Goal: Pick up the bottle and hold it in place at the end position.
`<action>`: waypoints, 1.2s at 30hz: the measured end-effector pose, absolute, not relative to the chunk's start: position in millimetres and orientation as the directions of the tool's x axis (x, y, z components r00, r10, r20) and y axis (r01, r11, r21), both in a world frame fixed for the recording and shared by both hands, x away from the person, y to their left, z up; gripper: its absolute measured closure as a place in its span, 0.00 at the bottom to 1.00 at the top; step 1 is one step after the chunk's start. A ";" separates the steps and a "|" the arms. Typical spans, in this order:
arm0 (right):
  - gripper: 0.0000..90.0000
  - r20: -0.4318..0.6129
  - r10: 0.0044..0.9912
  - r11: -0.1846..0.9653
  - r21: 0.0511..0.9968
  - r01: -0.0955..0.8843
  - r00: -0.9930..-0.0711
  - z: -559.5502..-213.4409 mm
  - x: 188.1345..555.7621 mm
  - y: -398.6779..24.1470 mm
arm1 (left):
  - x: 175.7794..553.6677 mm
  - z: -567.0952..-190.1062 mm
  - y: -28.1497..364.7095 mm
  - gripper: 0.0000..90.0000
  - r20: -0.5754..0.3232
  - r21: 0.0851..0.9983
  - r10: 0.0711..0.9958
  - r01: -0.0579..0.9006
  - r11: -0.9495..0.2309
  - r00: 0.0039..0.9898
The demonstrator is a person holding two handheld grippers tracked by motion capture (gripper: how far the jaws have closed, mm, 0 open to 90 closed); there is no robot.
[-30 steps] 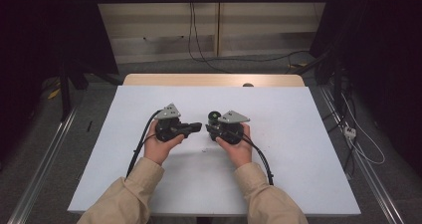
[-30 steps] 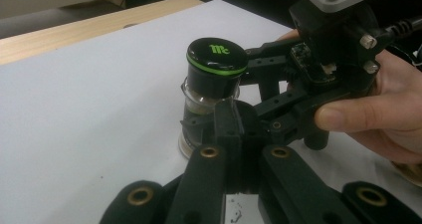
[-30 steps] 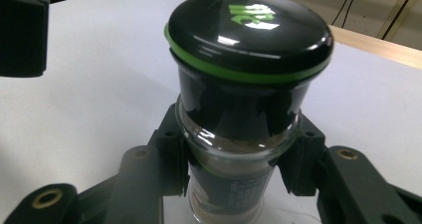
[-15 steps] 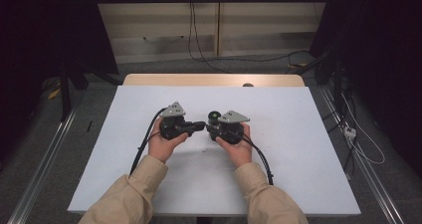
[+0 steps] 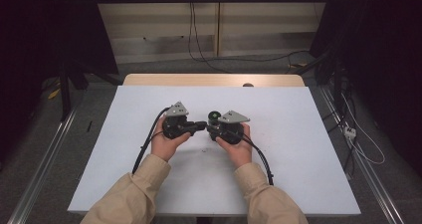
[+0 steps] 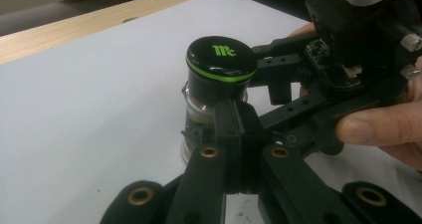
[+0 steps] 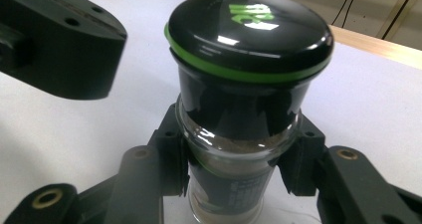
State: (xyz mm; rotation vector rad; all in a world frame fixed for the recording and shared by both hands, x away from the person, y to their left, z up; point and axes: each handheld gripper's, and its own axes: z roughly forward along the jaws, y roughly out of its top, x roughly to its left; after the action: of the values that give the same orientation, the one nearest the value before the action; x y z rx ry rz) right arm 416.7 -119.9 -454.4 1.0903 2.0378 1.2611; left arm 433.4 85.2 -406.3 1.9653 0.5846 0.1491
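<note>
A small glass spice jar [image 7: 234, 149] stands upright on the white table [image 5: 308, 149], near the table's middle; its black cap [image 6: 221, 59] carries a green ring around the rim and a green "Mc" logo on top; a dark label with tiny pale print wraps the glass lower down, too small to read. The right gripper [image 7: 234, 159] has its two black jaws closed against the jar's glass body just under the cap, one on each side of the jar. The left gripper [image 6: 238, 134] comes at the jar from the opposite side; its jaws are pressed together with no gap, holding nothing, their tip just beside the jar's glass below the cap; whether it touches the jar cannot be told.
</note>
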 end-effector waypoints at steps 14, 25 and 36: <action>0.60 -0.005 0.834 0.248 0.897 0.367 -0.551 -454.5 416.5 -120.0 | 437.5 -404.7 77.1 1.00 -0.125 0.875 0.476 0.323 -0.362 0.871; 0.60 -0.007 0.834 0.250 0.896 0.366 -0.552 -454.5 416.4 -119.9 | 439.1 -404.5 75.3 1.00 -0.113 0.871 0.486 0.321 -0.371 0.866; 0.60 -0.006 0.835 0.248 0.897 0.366 -0.551 -454.6 416.4 -120.0 | 438.5 -405.3 72.4 1.00 -0.107 0.870 0.487 0.318 -0.375 0.867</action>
State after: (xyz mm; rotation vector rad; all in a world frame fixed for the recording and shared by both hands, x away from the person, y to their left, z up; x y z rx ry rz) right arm 416.4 -120.0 -454.6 1.0911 2.0352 1.2611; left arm 438.5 72.4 -405.3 1.9929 0.5897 0.2025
